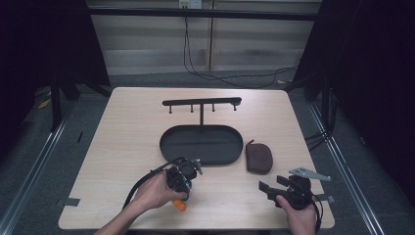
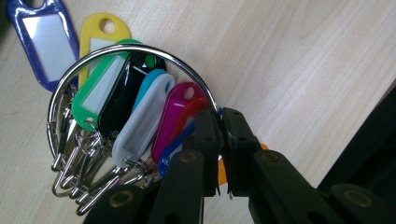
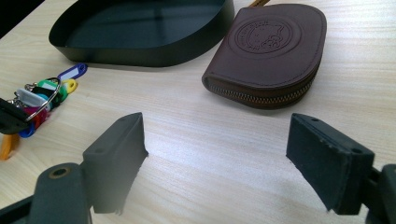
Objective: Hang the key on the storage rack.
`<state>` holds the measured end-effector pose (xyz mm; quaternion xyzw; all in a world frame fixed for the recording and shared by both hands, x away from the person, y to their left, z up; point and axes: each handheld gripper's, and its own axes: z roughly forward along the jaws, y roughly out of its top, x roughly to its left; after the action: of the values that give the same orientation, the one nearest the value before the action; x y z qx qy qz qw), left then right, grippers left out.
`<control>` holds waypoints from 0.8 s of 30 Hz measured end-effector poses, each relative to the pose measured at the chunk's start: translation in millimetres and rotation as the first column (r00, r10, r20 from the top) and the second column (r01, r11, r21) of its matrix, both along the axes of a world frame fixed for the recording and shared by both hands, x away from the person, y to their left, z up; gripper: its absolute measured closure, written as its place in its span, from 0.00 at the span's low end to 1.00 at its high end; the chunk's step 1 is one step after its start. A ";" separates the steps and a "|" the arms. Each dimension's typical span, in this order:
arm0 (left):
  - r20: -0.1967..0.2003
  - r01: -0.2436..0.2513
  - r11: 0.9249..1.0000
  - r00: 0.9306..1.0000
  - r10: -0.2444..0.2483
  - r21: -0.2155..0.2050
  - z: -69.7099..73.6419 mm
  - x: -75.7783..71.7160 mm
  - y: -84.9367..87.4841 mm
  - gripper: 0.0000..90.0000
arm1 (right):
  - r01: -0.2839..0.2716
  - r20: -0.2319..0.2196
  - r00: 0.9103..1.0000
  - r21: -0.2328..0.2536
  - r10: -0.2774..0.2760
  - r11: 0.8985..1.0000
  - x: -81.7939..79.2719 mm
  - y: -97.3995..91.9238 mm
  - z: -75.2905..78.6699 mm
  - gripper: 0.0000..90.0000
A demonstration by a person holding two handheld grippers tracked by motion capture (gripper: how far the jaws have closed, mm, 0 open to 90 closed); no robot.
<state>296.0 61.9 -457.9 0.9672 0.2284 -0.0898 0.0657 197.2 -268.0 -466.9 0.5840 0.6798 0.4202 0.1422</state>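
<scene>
A metal key ring [image 2: 133,48] carries several coloured key tags [image 2: 140,116] and lies on the wooden table. My left gripper [image 2: 220,116] is shut on the ring's right side, and an orange tag [image 2: 222,173] peeks out behind the jaws. In the high view the left gripper [image 1: 183,188] sits in front of the black oval tray [image 1: 169,137], with the orange tag [image 1: 179,205] beside the hand. My right gripper [image 3: 219,137] stands wide open over bare table with nothing between its jaws. It faces the brown zipped pouch [image 3: 271,46] and the key bunch [image 3: 42,95].
A black rack with several hooks [image 1: 201,103] rises behind the tray [image 3: 140,46]. The brown pouch [image 1: 259,157] lies just right of the tray. The right gripper [image 1: 273,184] is near the table's front right corner. Cables trail on the floor beyond the table.
</scene>
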 end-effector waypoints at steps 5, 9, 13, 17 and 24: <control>-0.021 -0.002 1.000 1.000 0.002 -0.013 3.8 2.8 4.2 0.96 | -0.001 0.000 1.000 -0.001 0.001 1.000 0.2 0.0 -0.1 0.22; -0.012 -0.013 0.999 1.000 0.013 -0.033 14.7 4.5 9.9 0.95 | 0.001 -0.002 1.000 -0.002 -0.001 1.000 0.2 0.2 -0.1 0.22; 0.010 -0.008 1.000 1.000 0.009 -0.026 21.8 3.6 12.3 0.95 | 0.002 -0.007 1.000 -0.004 -0.002 1.000 0.6 0.2 -0.4 0.22; 0.026 -0.018 1.000 0.999 0.019 -0.025 33.1 5.1 16.6 0.95 | 0.003 -0.009 1.000 -0.006 -0.003 1.000 0.9 -0.3 -0.8 0.22; 0.052 -0.046 0.999 0.997 0.048 -0.022 48.9 8.4 24.7 0.95 | 0.007 -0.008 1.000 -0.008 -0.007 1.000 0.8 -0.4 -0.7 0.22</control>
<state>304.4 86.6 -409.1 0.9628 0.2484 -0.0649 0.0838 198.0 -268.3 -467.7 0.5874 0.6801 0.4146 0.1434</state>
